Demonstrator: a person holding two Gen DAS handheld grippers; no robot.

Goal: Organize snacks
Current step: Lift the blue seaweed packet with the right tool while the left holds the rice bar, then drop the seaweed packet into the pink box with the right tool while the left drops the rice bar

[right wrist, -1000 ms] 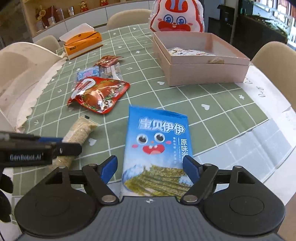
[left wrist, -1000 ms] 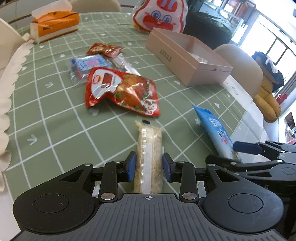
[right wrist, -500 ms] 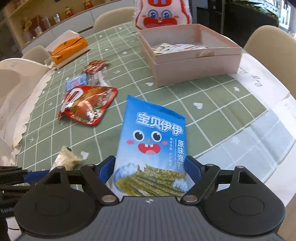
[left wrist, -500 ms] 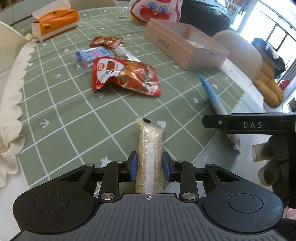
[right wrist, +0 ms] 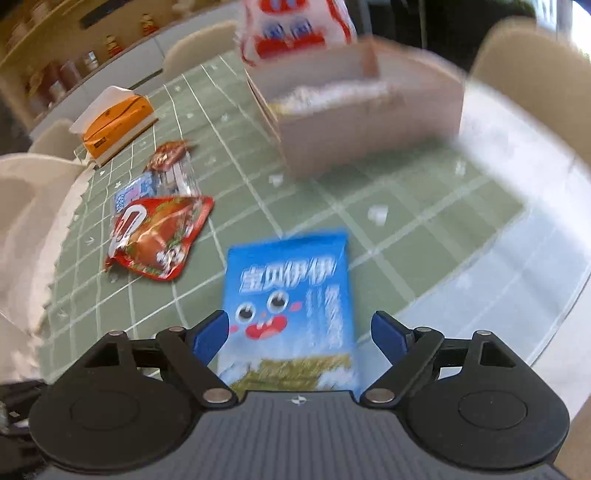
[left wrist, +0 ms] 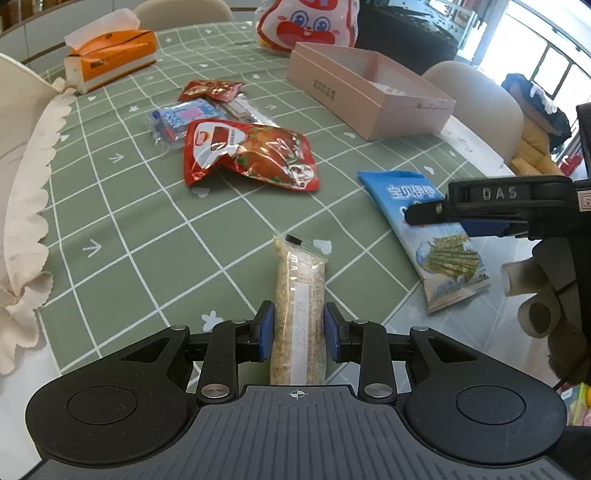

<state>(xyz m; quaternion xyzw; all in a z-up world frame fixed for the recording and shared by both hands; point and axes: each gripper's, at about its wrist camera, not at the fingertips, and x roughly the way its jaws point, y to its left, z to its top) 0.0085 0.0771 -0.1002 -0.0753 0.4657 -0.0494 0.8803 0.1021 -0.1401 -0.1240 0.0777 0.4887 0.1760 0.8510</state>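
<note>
My left gripper (left wrist: 298, 328) is shut on a long clear packet of grain bar (left wrist: 299, 280), both blue pads pressed on its sides. The packet's far end reaches out over the green checked tablecloth (left wrist: 147, 229). A blue seaweed packet (right wrist: 291, 291) lies between the fingers of my right gripper (right wrist: 299, 332). Its jaws are opening, and a gap shows beside the right pad. In the left wrist view the blue packet (left wrist: 436, 236) lies flat near the table edge, under the right gripper (left wrist: 424, 216). An open pink box (left wrist: 332, 88) stands further back.
A red chicken packet (left wrist: 251, 155) lies mid-table, with two small snack packs (left wrist: 181, 118) behind it. An orange tissue box (left wrist: 110, 51) and a rabbit-print bag (left wrist: 306, 22) stand at the far side. A lace-edged cloth (left wrist: 26, 184) hangs left; a beige chair (left wrist: 476, 96) stands right.
The right gripper's jaws have widened and rolled, and the blue packet, seen edge-on before, now lies flat on the table. The left gripper keeps its grip on the grain bar packet.
</note>
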